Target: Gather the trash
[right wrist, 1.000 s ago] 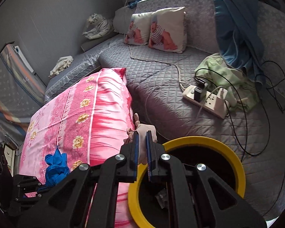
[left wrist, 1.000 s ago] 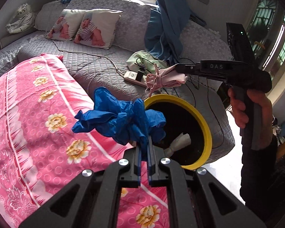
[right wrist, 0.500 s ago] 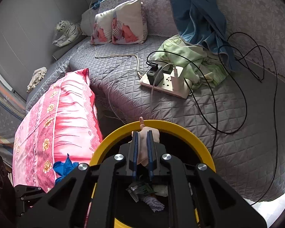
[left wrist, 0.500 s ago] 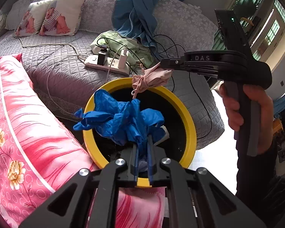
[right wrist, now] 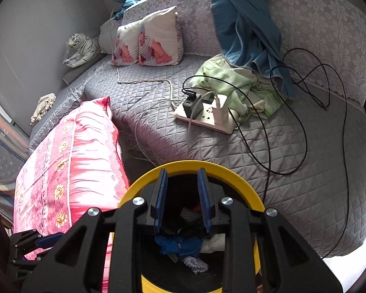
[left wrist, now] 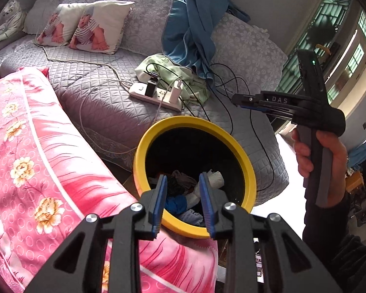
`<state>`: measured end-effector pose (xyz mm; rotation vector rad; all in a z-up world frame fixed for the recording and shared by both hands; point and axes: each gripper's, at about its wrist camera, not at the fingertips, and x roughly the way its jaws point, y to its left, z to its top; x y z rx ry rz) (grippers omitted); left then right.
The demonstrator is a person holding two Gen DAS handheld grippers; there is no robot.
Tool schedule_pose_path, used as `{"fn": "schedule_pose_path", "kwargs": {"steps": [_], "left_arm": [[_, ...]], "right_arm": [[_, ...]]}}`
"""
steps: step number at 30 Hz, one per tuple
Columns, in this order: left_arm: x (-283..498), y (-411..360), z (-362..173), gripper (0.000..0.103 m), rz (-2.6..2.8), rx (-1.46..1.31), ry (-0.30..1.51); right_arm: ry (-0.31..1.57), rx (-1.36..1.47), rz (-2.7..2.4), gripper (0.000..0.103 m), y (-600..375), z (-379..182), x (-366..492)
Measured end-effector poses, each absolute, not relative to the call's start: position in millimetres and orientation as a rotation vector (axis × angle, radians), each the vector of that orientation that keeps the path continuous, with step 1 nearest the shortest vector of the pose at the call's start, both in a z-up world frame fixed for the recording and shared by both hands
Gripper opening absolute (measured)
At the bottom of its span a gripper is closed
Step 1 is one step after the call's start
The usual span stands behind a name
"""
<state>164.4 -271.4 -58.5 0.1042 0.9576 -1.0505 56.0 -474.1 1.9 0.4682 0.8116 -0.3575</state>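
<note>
A black bin with a yellow rim (left wrist: pixel 234 144) (right wrist: pixel 244 178) stands between the pink quilt and the grey sofa. Inside lie the blue gloves (left wrist: pixel 175 204) (right wrist: pixel 180 244), white tissue (left wrist: pixel 213 179) and other scraps. My left gripper (left wrist: pixel 183 183) is open and empty over the bin's near rim. My right gripper (right wrist: pixel 182 180) is open and empty above the bin; in the left wrist view it (left wrist: pixel 236 99) hangs over the bin's far right side, held by a hand.
A pink flowered quilt (left wrist: pixel 36 161) lies left of the bin. The grey quilted sofa (right wrist: pixel 292 171) carries a white power strip (right wrist: pixel 207 117) with chargers and black cables, green cloth (right wrist: pixel 234 83), blue fabric (right wrist: pixel 246 24) and two cushions (right wrist: pixel 148 41).
Both grippers have opened. The blue gloves dropped from the left gripper and the pink scrap from the right one into the bin.
</note>
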Motion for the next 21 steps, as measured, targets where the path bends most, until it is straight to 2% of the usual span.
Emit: {"fn": "schedule_pose_path", "kwargs": {"steps": [6, 15, 19, 21], "left_arm": [[162.9, -193.7, -21.7, 0.025, -0.923, 0.049, 0.840], [127.8, -31.9, 21.6, 0.025, -0.500, -0.021, 0.620], [99.1, 18.2, 27.9, 0.028, -0.335, -0.020, 0.538], [87.5, 34.9, 28.7, 0.031, -0.289, -0.034, 0.520]], "right_arm": [[0.735, 0.373, -0.235, 0.029, -408.8, 35.6, 71.0], [0.601, 0.216, -0.004, 0.031, -273.0, 68.5, 84.5], [0.524, 0.136, 0.067, 0.047, -209.6, 75.0, 79.4], [0.491, 0.096, 0.088, 0.048, -180.1, 75.6, 74.9]]}}
